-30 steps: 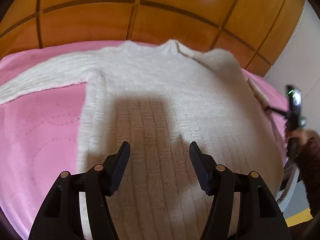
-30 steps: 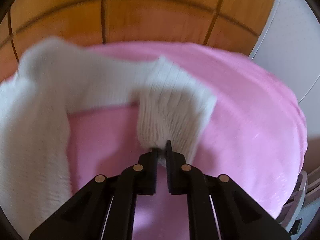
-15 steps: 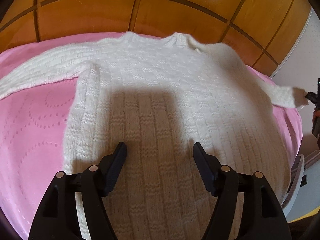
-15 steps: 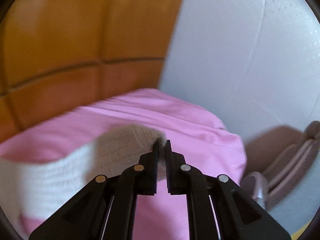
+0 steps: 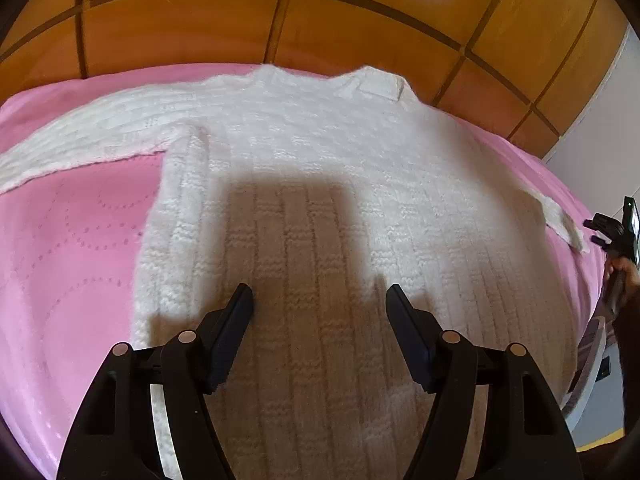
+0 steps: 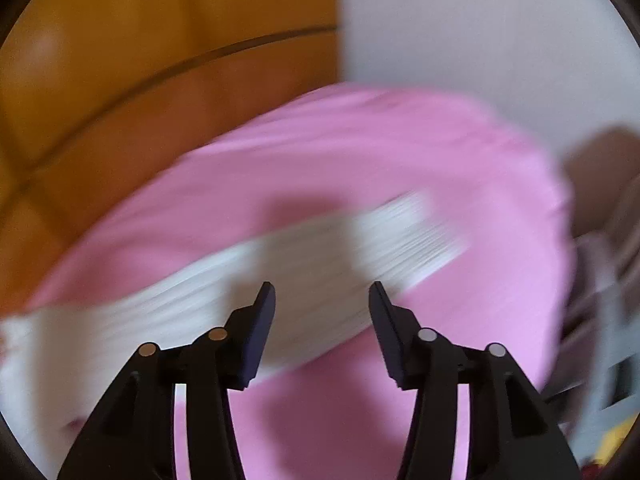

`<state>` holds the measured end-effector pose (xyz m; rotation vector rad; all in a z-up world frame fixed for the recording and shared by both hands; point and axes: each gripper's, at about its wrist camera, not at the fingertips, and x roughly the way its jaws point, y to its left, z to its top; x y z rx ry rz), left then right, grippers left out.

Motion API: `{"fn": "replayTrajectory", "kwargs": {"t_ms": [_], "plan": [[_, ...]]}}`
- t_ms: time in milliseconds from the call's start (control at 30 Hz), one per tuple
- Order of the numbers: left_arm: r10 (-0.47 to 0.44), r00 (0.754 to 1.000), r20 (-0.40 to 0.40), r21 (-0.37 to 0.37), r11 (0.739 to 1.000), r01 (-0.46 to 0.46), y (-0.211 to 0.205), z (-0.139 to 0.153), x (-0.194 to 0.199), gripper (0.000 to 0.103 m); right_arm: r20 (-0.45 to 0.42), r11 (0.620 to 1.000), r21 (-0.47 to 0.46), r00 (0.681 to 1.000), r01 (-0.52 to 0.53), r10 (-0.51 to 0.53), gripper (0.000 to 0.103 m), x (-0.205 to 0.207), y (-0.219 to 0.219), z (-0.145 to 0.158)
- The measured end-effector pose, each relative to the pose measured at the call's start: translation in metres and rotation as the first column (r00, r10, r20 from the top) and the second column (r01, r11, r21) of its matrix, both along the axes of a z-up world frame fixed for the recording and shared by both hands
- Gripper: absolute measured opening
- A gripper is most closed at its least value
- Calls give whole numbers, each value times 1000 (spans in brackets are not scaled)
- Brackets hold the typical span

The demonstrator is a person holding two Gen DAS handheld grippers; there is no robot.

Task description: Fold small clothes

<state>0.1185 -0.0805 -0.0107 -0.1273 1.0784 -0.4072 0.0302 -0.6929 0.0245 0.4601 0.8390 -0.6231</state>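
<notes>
- Sweater (image 5: 328, 184) lies flat on pink bedcover (image 5: 72, 240).
- Left gripper (image 5: 320, 300) hovers over it, jaws apart, empty.
- Right gripper (image 6: 322, 296) jaws just opened, releasing the sleeve (image 6: 360, 240).

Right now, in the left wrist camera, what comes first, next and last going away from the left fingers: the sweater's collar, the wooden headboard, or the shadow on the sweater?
Starting from the left gripper:
1. The shadow, lying on the white sweater just ahead of the fingers.
2. The collar, at the sweater's far end.
3. The wooden headboard, behind the pink bedspread.
</notes>
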Motion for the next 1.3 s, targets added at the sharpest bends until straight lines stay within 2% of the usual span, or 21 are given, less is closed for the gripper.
{"fn": "replayTrajectory", "kwargs": {"t_ms": [33,100,200,267,333,400,467,500,667,700,733,767,800,867,1000,1100,1133,1200,1233,1267,1300], "plan": [[16,1000,8,8,1000,-16,3,2,-2,68,42,987,120,994,-107,102,54,2,21,-6],[46,999,12,1,999,-46,12,4,-4,68,99,941,249,973,-229,210,55,5,54,-17],[114,993,25,20,993,-114,30,7,-10,68,151,840,389,926,-378,346,56,13,111,-39],[154,988,21,25,988,-155,47,7,-16,68,153,798,420,900,-433,408,57,15,145,-52],[178,984,5,28,984,-178,65,5,-23,68,152,783,427,889,-453,432,57,13,164,-61],[178,984,-13,10,984,-178,77,3,-30,68,170,772,429,881,-469,441,57,2,179,-61],[170,985,-39,-20,985,-171,91,-1,-39,68,193,735,465,866,-494,461,57,-12,185,-62],[154,986,-66,-50,986,-157,97,-4,-44,68,190,728,462,858,-507,477,57,-20,191,-58],[57,993,-104,-124,990,-70,101,-9,-70,47,188,678,488,824,-550,534,53,-74,206,-54],[41,993,-111,-140,989,-57,101,-10,-73,34,184,668,498,821,-552,541,51,-86,206,-55],[31,992,-118,-147,988,-49,102,-10,-78,20,180,658,508,816,-555,550,44,-94,209,-56],[22,992,-124,-150,988,-41,102,-12,-83,11,166,648,513,806,-563,568,28,-105,215,-59],[18,992,-125,-159,987,-38,103,-12,-85,7,149,654,505,803,-563,577,10,-112,221,-58],[16,994,-106,-162,986,-33,105,-7,-93,6,113,675,476,800,-564,589,8,-120,229,-55],[11,995,-102,-153,988,-26,111,-1,-105,5,154,684,375,769,-626,620,7,-136,230,-22],[-3,992,-127,-110,994,-11,107,-9,-108,4,50,714,379,783,-589,619,6,-132,227,-45],[4,992,-129,-98,995,-16,108,-9,-110,4,25,717,385,783,-582,622,6,-130,228,-53],[-17,993,-114,-95,995,6,105,-2,-108,5,47,706,413,788,-575,613,8,-126,226,-57],[-12,995,-103,-90,996,3,105,2,-107,7,59,708,424,797,-565,601,15,-126,222,-56],[-1,996,-86,-89,996,-7,105,7,-104,11,80,714,434,813,-550,577,21,-125,215,-55],[1,997,-73,-95,995,-8,104,11,-100,28,94,731,427,830,-532,549,26,-126,207,-51]]}}
